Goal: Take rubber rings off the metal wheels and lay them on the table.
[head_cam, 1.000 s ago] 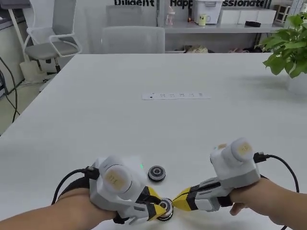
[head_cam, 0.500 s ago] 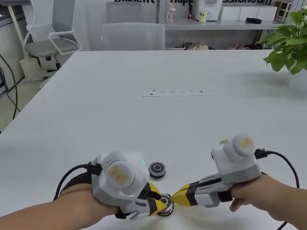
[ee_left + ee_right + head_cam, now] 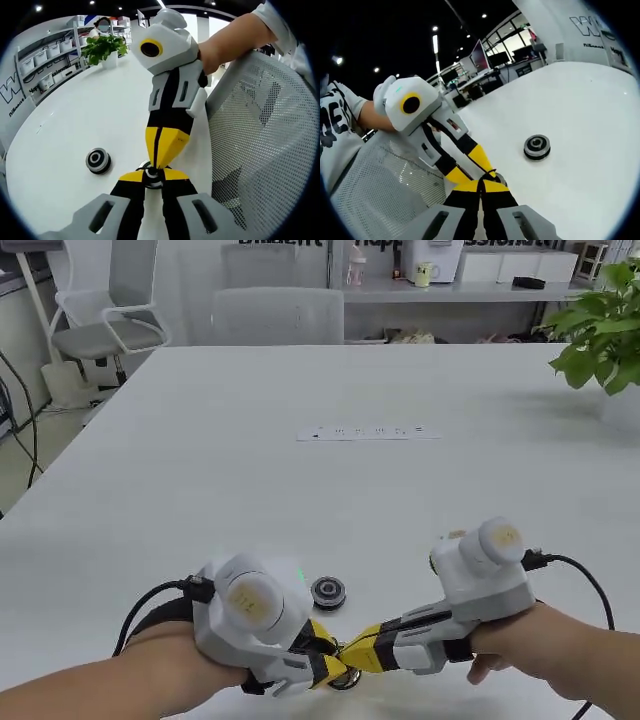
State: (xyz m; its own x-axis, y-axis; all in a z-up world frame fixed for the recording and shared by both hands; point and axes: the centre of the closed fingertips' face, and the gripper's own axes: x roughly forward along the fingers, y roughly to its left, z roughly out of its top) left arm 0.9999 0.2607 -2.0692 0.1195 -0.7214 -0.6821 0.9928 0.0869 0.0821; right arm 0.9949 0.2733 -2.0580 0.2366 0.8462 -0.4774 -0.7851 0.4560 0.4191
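Near table (image 3: 300,500) edge, left claw (image 3: 152,175) clamps wheel (image 3: 346,678); closed right claw (image 3: 482,183) touches it.

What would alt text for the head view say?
Two hand-held claws meet over a small metal wheel at the near edge of a white table: the left claw grips it, the right claw, shut, touches its rim. A second wheel lies just beyond them.

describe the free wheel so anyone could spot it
On the white table, find where the left gripper and right gripper meet at the near edge. Just beyond them lies a small metal wheel with a dark ring. Unlike the other wheel, held at the gripper tips, it sits alone, untouched.
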